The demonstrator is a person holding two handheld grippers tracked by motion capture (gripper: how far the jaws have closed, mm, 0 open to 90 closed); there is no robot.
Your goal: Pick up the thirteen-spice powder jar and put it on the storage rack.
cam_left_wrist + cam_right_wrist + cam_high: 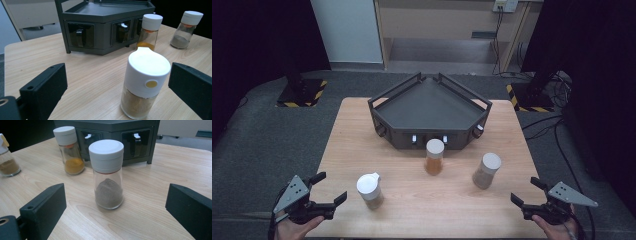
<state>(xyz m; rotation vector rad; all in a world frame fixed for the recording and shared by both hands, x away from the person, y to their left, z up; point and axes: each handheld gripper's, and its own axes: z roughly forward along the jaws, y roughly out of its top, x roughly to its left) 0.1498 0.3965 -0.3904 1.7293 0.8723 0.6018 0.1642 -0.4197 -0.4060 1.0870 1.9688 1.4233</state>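
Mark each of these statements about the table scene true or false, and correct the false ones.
1. Three spice jars stand on the table. True: the brown-powder jar, the orange-powder jar and the grey-powder jar.
2. The left gripper is shut on a jar. False: its jaws stand open, apart from the brown-powder jar.
3. The dark rack holds a jar on its top shelf. False: the shelf is bare.
4. The right gripper is open. True.
5. The orange-powder jar lies on its side. False: it stands upright.
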